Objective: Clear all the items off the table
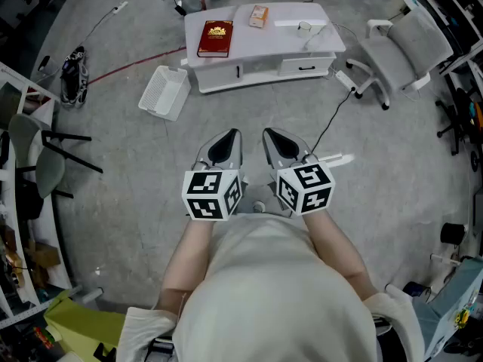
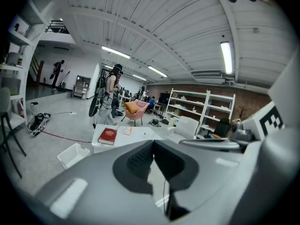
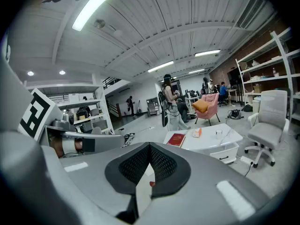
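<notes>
A low white table [image 1: 264, 51] stands a few steps ahead on the grey floor. On it lie a red book [image 1: 215, 38], a small orange box [image 1: 259, 16] and a small white cup [image 1: 304, 29]. My left gripper [image 1: 224, 148] and right gripper [image 1: 278, 145] are held side by side close to my body, well short of the table, both shut with nothing between the jaws. The left gripper view shows the red book [image 2: 108, 136] over my shut left gripper [image 2: 152, 161]. In the right gripper view the red book [image 3: 176, 139], orange box [image 3: 197, 132] and cup [image 3: 218, 134] show beyond my shut right gripper [image 3: 150, 165].
A white plastic basket [image 1: 164, 91] lies on the floor left of the table. A white office chair [image 1: 400, 51] stands to its right, with a cable [image 1: 332, 119] trailing across the floor. A person [image 3: 171, 104] stands beyond the table near a pink armchair [image 3: 207, 108].
</notes>
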